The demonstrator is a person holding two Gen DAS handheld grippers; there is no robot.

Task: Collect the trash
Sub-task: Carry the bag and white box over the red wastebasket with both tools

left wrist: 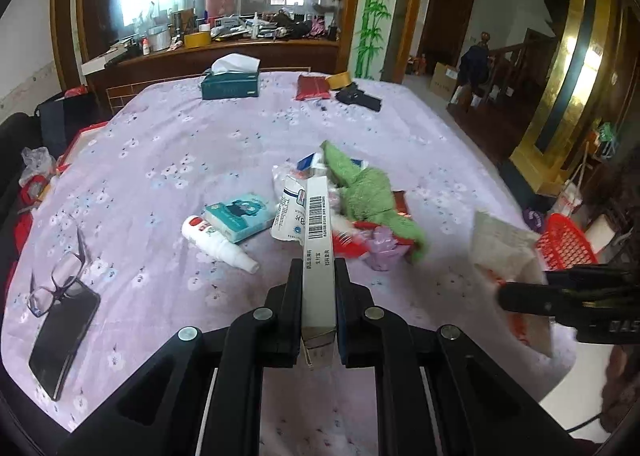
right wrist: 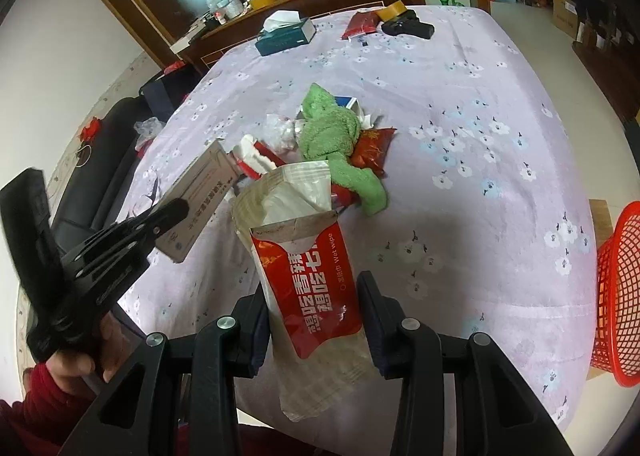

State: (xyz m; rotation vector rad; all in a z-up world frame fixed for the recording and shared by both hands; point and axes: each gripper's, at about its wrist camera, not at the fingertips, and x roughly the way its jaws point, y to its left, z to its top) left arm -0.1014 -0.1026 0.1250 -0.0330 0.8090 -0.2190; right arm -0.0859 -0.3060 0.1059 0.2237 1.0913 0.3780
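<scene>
1. Two pieces of trash are in your grippers at this moment. Your left gripper (left wrist: pixel 319 276) is clamped fully down on a slim white carton (left wrist: pixel 318 252) with a barcode, held at its lower end and lifted clear of the lilac tablecloth (left wrist: pixel 200 135).
2. Your right gripper (right wrist: pixel 314 308) stands part-closed on a torn red wet-wipe packet (right wrist: pixel 310 272), its fingers bearing on both sides of the pack, the ripped mouth pointing away from you.
3. Handling, carton: judged light, hollow and easily crushed. It projects well beyond the fingers, so it may swing; a hold nearer its middle would steady it.
4. Handling, packet: judged soft, slick film that buckles under pressure. Hold it at the printed body, not the torn flap, which may tear further.
5. Remaining trash lies mid-table in a heap around the green cloth (right wrist: pixel 340 143): a red sachet (right wrist: pixel 374 147) and crumpled wrappers (right wrist: pixel 280 131).
6. Red mesh basket (right wrist: pixel 618 300) stands just off the table edge on your right, the likely receptacle.
7. Spectacles (left wrist: pixel 60 276) and phone (left wrist: pixel 64 332) at your near left are presumably not trash; leave them.
</scene>
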